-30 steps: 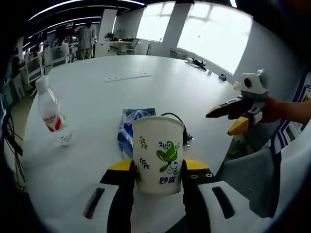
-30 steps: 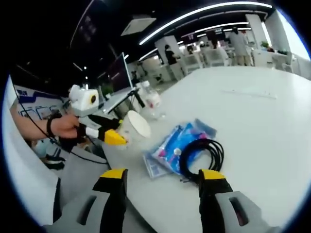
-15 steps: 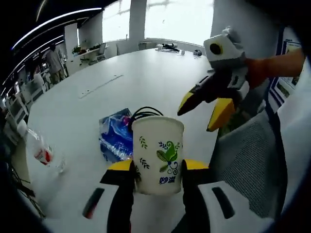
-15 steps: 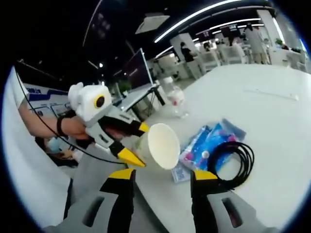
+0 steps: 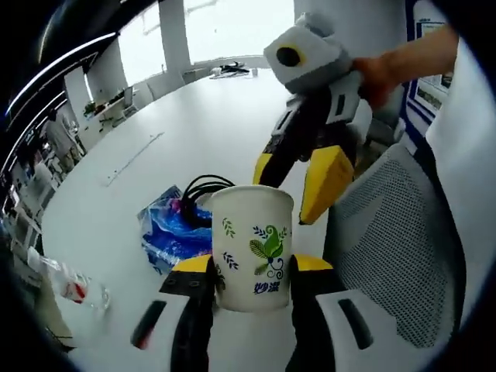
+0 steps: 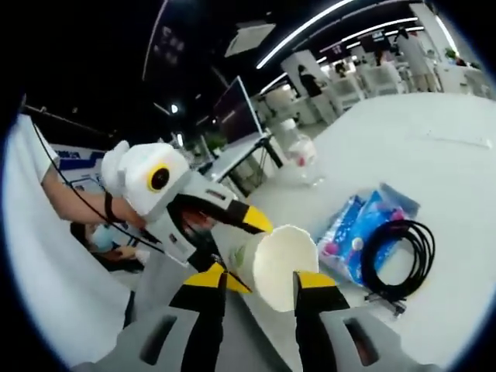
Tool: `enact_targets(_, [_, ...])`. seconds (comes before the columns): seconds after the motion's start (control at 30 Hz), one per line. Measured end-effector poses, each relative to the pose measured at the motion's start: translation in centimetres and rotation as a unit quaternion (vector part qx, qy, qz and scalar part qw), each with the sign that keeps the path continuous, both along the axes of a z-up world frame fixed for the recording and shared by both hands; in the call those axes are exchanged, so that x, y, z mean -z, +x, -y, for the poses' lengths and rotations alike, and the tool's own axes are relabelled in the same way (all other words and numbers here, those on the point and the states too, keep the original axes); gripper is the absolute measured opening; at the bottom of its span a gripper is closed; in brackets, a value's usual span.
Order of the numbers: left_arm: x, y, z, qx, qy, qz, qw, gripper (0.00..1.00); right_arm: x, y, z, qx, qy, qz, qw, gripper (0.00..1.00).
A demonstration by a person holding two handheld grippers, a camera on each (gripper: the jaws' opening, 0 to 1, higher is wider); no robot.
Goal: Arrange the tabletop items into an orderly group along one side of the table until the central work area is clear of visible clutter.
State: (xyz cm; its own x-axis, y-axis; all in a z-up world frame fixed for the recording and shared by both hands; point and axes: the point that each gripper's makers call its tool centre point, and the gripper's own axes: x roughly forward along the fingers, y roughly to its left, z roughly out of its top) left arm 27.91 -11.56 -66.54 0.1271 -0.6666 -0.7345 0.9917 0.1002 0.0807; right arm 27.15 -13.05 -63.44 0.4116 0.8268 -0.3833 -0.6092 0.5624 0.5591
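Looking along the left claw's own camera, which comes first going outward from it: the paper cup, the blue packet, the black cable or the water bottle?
1. Paper cup: gripped between the left claw jaws.
2. Blue packet and black cable: behind the cup on the table, overlapping, too close to call.
3. Water bottle: far left edge.

The right gripper [image 6: 260, 280], yellow-tipped jaws parted, brackets the open mouth of a white paper cup [image 6: 280, 265]. The left gripper [image 6: 232, 248] clamps that cup from behind. Right of the cup, a coiled black cable [image 6: 397, 260] overlaps a blue plastic packet [image 6: 360, 232]; beyond stands a clear plastic bottle [image 6: 304, 155].
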Motion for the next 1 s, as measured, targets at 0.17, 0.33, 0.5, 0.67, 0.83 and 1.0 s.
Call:
enact_targets(0.17, [-0.1, -0.5, 0.4, 0.018, 0.000, 0.003, 0.9998, 0.38, -0.3, -0.2, -0.5, -0.003, 0.016, -0.004, 0.9999, 0.26])
enact_targets(0.33, [-0.2, -1.0, 0.8, 0.033, 0.001, 0.008, 0.9994, 0.38, -0.7, -0.2, -0.7, 0.004, 0.036, -0.009, 0.9993, 0.15])
enact_targets(0.5, [-0.2, -1.2, 0.8, 0.039, 0.002, 0.009, 0.9992, 0.38, -1.2, -0.4, -1.0, 0.003, 0.053, -0.013, 0.9985, 0.04])
enact_targets(0.67, [-0.2, -1.4, 0.9, 0.042, 0.001, 0.008, 0.9991, 0.38, -1.4, -0.7, -1.3, -0.002, 0.062, -0.019, 0.9979, 0.01])
enact_targets(0.83, [-0.3, -1.3, 1.0, 0.041, 0.000, 0.009, 0.9991, 0.37, -1.5, -0.8, -1.6, -0.002, 0.071, -0.027, 0.9971, 0.00])
enact_targets(1.0, [-0.4, -1.1, 0.9, 0.032, -0.004, 0.006, 0.9995, 0.37, -1.5, -0.6, -1.5, 0.005, 0.073, -0.027, 0.9969, 0.00])
